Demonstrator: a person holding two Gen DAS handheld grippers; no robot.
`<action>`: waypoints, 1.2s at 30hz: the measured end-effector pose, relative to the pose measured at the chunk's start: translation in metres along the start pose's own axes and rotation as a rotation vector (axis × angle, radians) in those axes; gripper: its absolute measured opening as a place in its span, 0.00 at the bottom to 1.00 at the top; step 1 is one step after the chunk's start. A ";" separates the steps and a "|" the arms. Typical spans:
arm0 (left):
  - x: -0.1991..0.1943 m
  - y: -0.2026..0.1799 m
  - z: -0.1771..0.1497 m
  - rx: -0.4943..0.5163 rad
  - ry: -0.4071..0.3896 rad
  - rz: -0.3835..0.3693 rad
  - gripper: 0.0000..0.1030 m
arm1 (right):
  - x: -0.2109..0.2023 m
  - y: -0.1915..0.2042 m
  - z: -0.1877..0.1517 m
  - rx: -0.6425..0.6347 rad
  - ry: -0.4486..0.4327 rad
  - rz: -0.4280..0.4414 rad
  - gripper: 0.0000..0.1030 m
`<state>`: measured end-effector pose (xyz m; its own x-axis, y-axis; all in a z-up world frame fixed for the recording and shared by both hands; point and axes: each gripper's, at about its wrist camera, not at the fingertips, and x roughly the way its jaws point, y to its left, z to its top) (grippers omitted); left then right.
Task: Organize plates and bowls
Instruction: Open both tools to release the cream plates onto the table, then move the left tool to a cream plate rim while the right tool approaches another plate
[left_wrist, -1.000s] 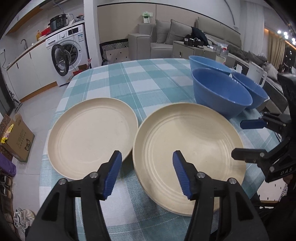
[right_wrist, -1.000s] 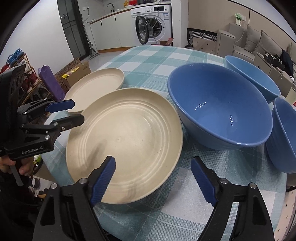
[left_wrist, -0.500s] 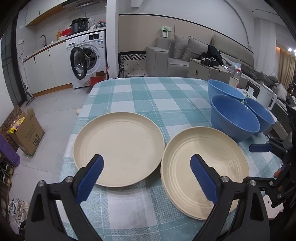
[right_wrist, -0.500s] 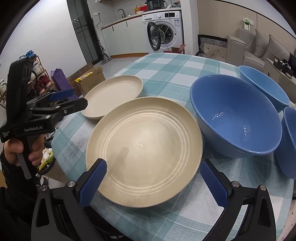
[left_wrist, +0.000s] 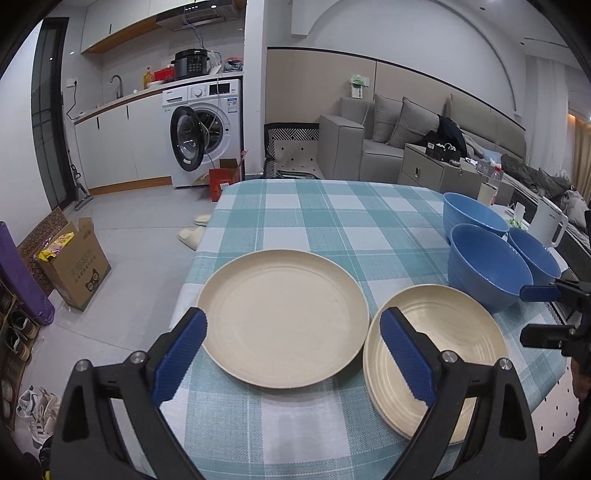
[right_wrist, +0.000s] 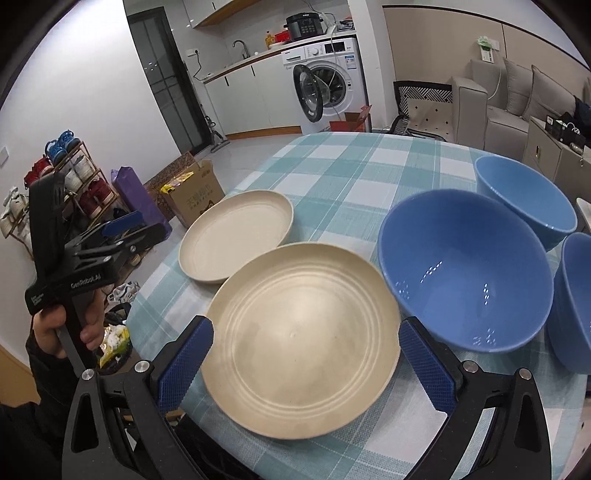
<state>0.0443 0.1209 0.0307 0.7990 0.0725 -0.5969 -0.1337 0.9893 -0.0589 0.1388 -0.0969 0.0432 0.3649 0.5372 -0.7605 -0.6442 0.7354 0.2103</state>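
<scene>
two cream plates and three blue bowls sit on the checked table (left_wrist: 332, 221). largest is the near bowl (right_wrist: 465, 269), mouth up, touching the far bowl (right_wrist: 524, 195) behind it; the third bowl (right_wrist: 576, 302) is at the right edge. the ridged plate (right_wrist: 303, 354) lies flat at the near edge, left of the bowls; the left wrist view alone shows a second rim under it, so it may be a stack. the smooth plate (left_wrist: 284, 317) lies flat just left of it, rims almost meeting. the left gripper (left_wrist: 291, 362) and right gripper (right_wrist: 303, 363) both hover spread wide, pinching nothing. only the right wrist view shows a hand (right_wrist: 59, 328) on the left gripper's handle.
</scene>
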 end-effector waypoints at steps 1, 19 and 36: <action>-0.001 0.002 0.000 -0.003 -0.003 0.001 0.93 | 0.000 0.001 0.004 0.001 0.000 -0.007 0.99; 0.006 0.038 -0.001 -0.069 -0.048 0.041 0.93 | 0.028 0.015 0.069 0.048 0.028 0.002 0.99; 0.049 0.073 -0.019 -0.198 0.032 0.050 0.92 | 0.090 0.037 0.090 0.017 0.088 0.048 0.99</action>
<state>0.0621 0.1946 -0.0180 0.7699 0.1140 -0.6279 -0.2879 0.9401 -0.1824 0.2082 0.0161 0.0383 0.2735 0.5340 -0.8000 -0.6475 0.7173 0.2574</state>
